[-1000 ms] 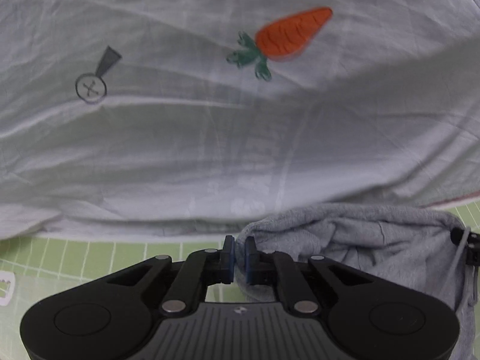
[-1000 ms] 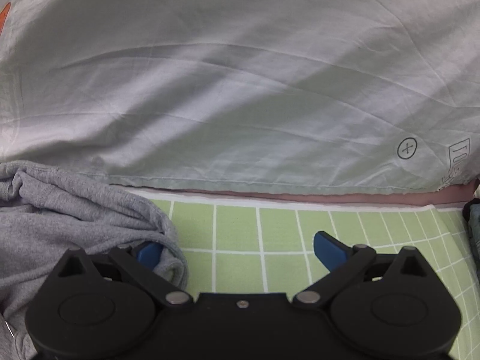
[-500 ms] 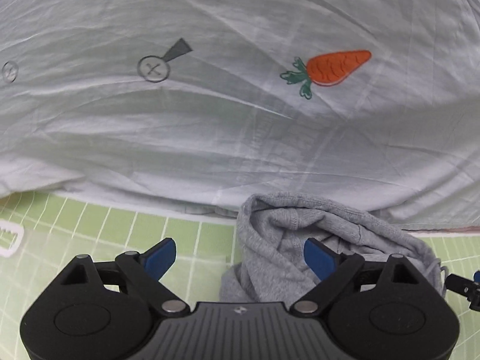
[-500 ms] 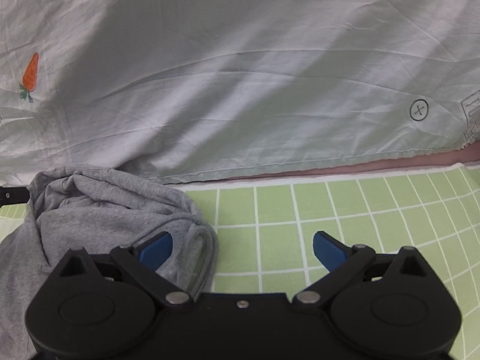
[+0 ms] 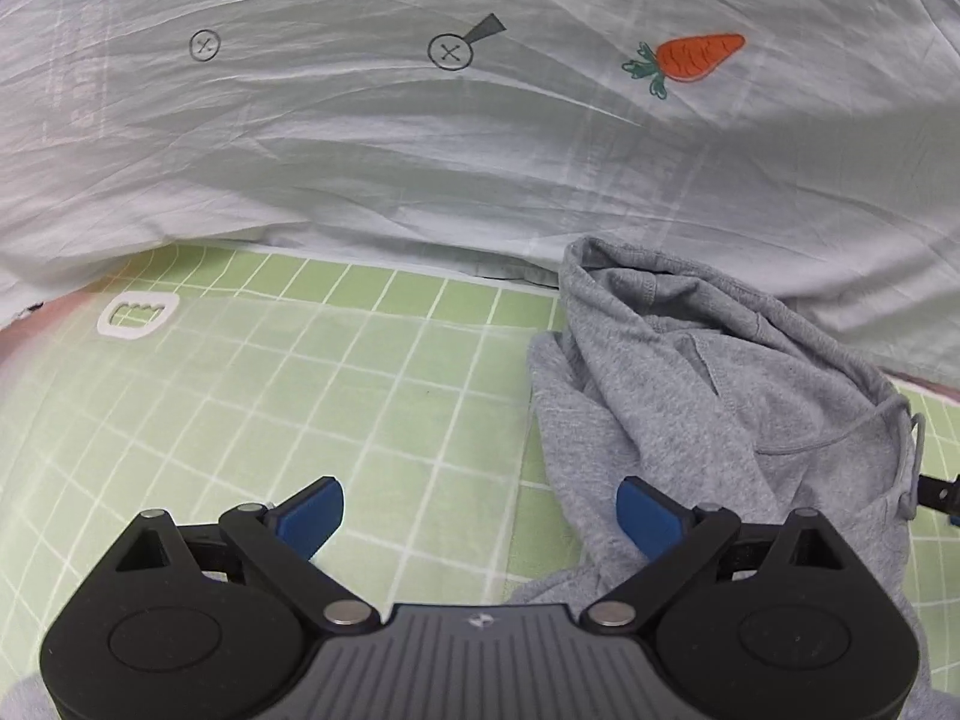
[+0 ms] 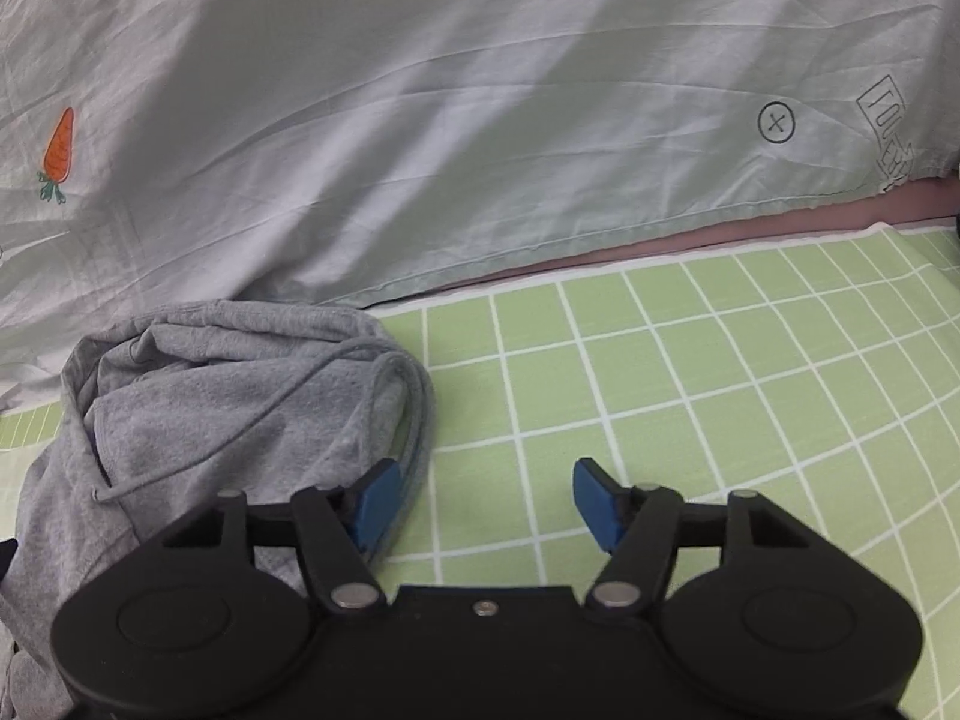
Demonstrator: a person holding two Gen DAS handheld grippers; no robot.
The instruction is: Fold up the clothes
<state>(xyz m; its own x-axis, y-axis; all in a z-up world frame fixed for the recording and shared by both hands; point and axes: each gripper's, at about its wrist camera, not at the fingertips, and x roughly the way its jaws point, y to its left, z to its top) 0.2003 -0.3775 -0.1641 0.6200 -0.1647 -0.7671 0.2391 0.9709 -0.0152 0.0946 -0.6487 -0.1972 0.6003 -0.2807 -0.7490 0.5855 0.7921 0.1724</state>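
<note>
A grey hooded sweatshirt (image 5: 714, 384) lies bunched on the green checked sheet (image 5: 336, 372), its hood end toward the pale duvet. My left gripper (image 5: 480, 516) stands open above the sheet, its right finger over the sweatshirt's left edge, nothing held. In the right wrist view the same sweatshirt (image 6: 228, 396) lies at the left with its drawstring (image 6: 282, 396) looped across it. My right gripper (image 6: 486, 501) is open and empty, its left finger beside the sweatshirt's right fold, its right finger over bare sheet (image 6: 690, 372).
A pale duvet (image 5: 480, 138) printed with carrots (image 5: 690, 57) and crossed circles rises behind the sweatshirt and fills the upper half of both views. A pink strip (image 6: 780, 225) shows under the duvet's hem. A white printed mark (image 5: 137, 315) sits on the sheet at left.
My left gripper opened and let go of the sweatshirt, then drew back and left. My right gripper stayed open and pulled back, so more sheet and sweatshirt show.
</note>
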